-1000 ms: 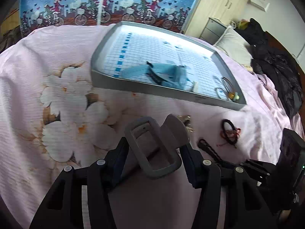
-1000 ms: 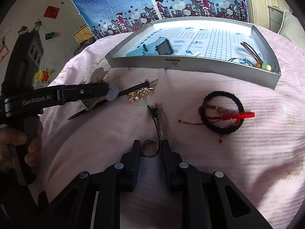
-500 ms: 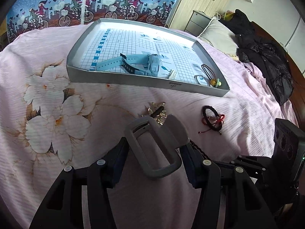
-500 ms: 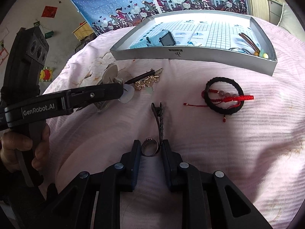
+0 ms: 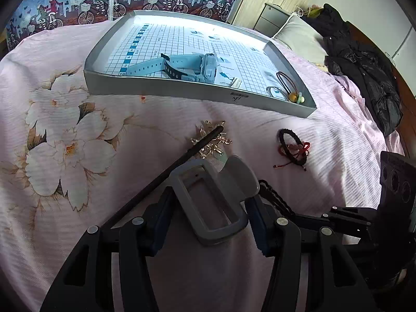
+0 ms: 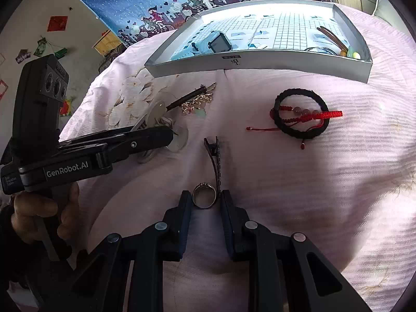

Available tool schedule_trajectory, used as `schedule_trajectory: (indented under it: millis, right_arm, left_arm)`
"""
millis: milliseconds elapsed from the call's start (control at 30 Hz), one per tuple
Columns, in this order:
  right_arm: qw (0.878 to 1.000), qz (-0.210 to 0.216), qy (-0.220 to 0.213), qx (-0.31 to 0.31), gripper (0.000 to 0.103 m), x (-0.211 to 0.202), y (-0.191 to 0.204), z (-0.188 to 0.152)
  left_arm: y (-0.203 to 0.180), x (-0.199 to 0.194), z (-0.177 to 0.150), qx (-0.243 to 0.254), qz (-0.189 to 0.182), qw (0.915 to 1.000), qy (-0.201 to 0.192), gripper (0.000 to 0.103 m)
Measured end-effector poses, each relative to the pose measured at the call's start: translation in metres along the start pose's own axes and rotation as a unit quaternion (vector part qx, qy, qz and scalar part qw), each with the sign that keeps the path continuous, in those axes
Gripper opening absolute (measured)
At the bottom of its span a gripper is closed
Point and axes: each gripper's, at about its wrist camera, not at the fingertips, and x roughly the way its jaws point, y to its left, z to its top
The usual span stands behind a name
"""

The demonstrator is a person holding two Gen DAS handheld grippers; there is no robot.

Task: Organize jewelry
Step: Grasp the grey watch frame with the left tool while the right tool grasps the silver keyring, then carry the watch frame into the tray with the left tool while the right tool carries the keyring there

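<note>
Left tool [image 5: 208, 202] clamped on grey clip [image 5: 210, 202]; right tool [image 6: 205, 202] pinching ring [image 6: 204, 198]

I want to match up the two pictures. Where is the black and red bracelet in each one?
Left wrist view: the black and red bracelet lies on the pink bedspread, right of centre, in front of the tray's near right corner.
Right wrist view: the bracelet lies upper right of centre, below the tray.
Shared landmark: the grey tray with the blue watch inside.
</note>
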Motion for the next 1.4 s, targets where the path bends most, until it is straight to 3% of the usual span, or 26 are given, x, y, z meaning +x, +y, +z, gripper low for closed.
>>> schedule_trajectory:
  millis: [300, 667, 833, 967, 1400]
  right_arm:
    - [1.000, 0.010, -0.019, 0.006, 0.025, 0.003, -0.004, -0.002]
    - [0.999, -0.025, -0.020, -0.032, 0.022, -0.004, 0.009, -0.002]
    - [0.994, -0.070, -0.024, -0.076, 0.022, -0.011, 0.018, 0.001]
    - [0.994, -0.088, -0.028, -0.066, 0.022, -0.011, 0.005, 0.004]
    - [0.997, 0.013, -0.060, 0.041, 0.025, -0.001, -0.041, 0.025]
  left_arm:
    - [0.000, 0.001, -0.001, 0.000, 0.002, 1.0000, 0.002, 0.049]
    - [0.001, 0.000, 0.000, -0.005, -0.004, 1.0000, -0.001, 0.049]
    - [0.001, -0.003, 0.000, -0.004, -0.012, 0.9999, -0.004, 0.049]
    - [-0.001, -0.003, 0.000, 0.003, -0.008, 1.0000, -0.003, 0.049]
    - [-0.002, 0.002, -0.001, 0.005, -0.003, 1.0000, -0.001, 0.049]
